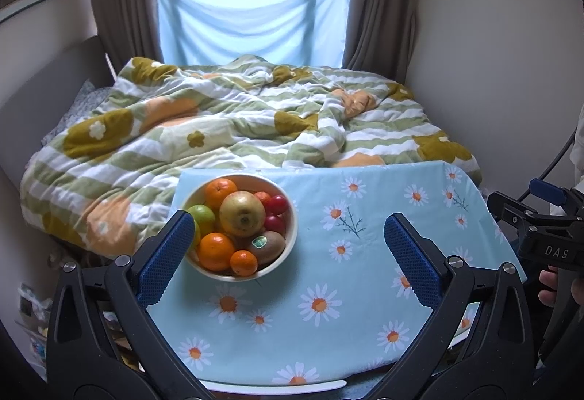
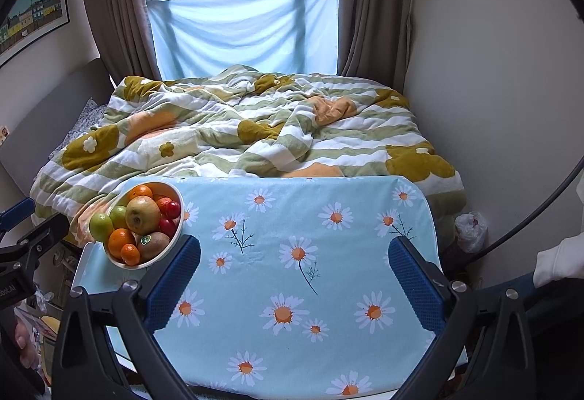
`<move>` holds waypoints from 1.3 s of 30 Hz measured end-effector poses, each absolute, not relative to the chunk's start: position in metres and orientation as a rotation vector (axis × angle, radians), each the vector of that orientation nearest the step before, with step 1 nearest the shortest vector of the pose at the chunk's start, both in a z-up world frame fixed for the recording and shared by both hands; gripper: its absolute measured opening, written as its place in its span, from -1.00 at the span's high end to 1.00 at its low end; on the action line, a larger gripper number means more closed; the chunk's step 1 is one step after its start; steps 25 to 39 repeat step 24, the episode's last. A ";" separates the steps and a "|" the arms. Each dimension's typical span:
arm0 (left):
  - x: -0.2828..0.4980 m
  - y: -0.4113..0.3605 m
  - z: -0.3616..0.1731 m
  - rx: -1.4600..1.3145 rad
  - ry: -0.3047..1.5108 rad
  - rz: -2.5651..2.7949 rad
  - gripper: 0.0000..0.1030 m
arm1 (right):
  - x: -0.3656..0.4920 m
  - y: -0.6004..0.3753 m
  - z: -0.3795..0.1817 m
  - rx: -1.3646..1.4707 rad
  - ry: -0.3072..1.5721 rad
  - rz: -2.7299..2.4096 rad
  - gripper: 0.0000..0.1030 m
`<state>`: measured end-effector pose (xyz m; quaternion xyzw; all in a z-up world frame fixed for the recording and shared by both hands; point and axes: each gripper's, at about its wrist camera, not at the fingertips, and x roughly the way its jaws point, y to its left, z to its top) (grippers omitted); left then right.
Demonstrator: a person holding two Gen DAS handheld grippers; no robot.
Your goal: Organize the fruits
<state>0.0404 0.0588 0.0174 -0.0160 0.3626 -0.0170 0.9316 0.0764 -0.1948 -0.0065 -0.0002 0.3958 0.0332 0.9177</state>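
The bowl (image 1: 241,228) of fruit sits at the table's (image 1: 365,272) left end. The small orange (image 1: 243,262) looks round and firm; pinch its sides gently. The left gripper (image 1: 288,254) and the right gripper (image 2: 294,275) are both spread wide, holding nothing.

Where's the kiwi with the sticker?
The kiwi lies in the bowl, at its near right edge, beside a small orange and under the big yellow apple. In the right wrist view the bowl sits far left on the daisy cloth.
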 end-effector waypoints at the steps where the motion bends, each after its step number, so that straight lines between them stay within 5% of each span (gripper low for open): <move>1: 0.040 0.059 0.017 -0.032 0.742 -0.034 -1.00 | 0.076 -0.195 -0.006 -0.001 0.814 0.068 -0.99; 39: 0.040 0.074 0.012 -0.036 0.714 0.009 -1.00 | 0.079 -0.192 -0.008 0.007 0.826 0.068 -0.99</move>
